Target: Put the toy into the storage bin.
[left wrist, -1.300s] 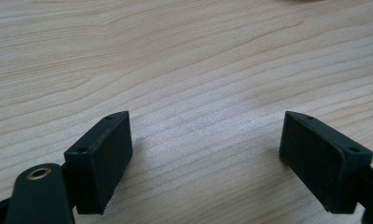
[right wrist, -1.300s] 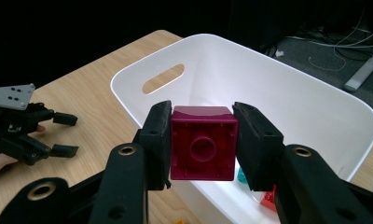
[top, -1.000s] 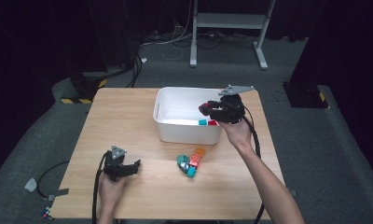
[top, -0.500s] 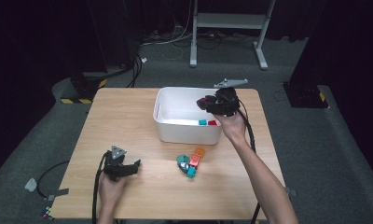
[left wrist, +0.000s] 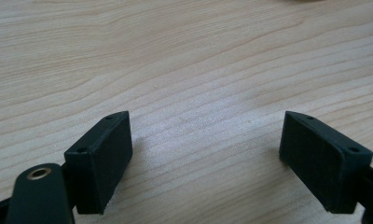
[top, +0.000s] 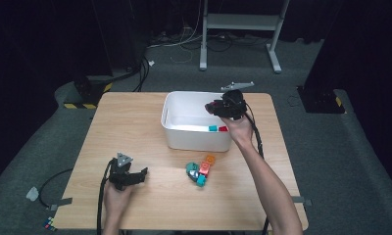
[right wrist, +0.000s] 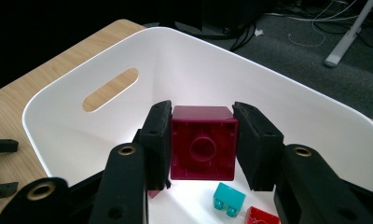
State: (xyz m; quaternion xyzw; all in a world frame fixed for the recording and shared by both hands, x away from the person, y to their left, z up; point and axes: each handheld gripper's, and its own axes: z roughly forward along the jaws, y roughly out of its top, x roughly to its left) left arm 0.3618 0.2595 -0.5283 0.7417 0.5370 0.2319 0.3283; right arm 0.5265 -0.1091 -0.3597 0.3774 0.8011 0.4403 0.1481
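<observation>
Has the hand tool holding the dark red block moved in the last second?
Yes. In the high view the right gripper, clamped on the dark red block, has shifted up the picture, from the white bin's near right corner to over its far right part.

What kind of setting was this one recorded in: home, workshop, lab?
Most likely a lab or recording studio: a lone wooden table on grey carpet, dark curtains all round, loose cables by a metal stand, and hazard-striped tape on the floor.

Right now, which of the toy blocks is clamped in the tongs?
The dark red block, pinched in the right tongs above the white bin; the teal and red blocks lie loose inside.
</observation>
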